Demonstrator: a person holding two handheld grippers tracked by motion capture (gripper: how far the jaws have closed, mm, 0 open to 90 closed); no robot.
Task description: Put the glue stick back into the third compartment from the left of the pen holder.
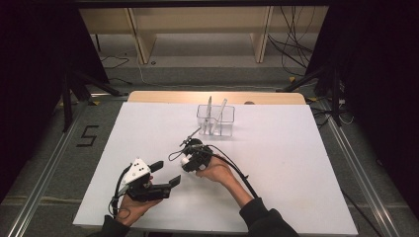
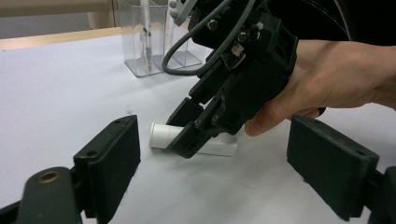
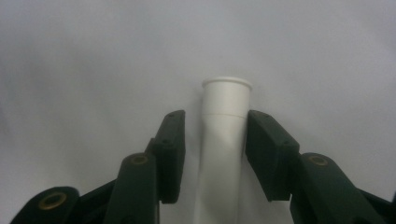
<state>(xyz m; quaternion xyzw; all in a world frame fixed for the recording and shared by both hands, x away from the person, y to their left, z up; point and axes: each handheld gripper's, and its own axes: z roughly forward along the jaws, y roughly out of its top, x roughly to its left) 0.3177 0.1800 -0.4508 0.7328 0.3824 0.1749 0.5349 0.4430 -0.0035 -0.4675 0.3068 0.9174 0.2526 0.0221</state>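
Looks like early days: the right tongs (image 3: 212,140) straddle the white plastic tube (image 3: 223,140) lying mid-tabletop (image 1: 296,163), maybe just touching it, left tongs (image 1: 165,174) gape empty nearby, and the clear plastic rack (image 1: 216,120) near the far edge awaits.

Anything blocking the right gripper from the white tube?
Nothing visible. The white tube lies on the table, already between the right gripper jaws; a gap shows on one side. The left gripper sits apart.
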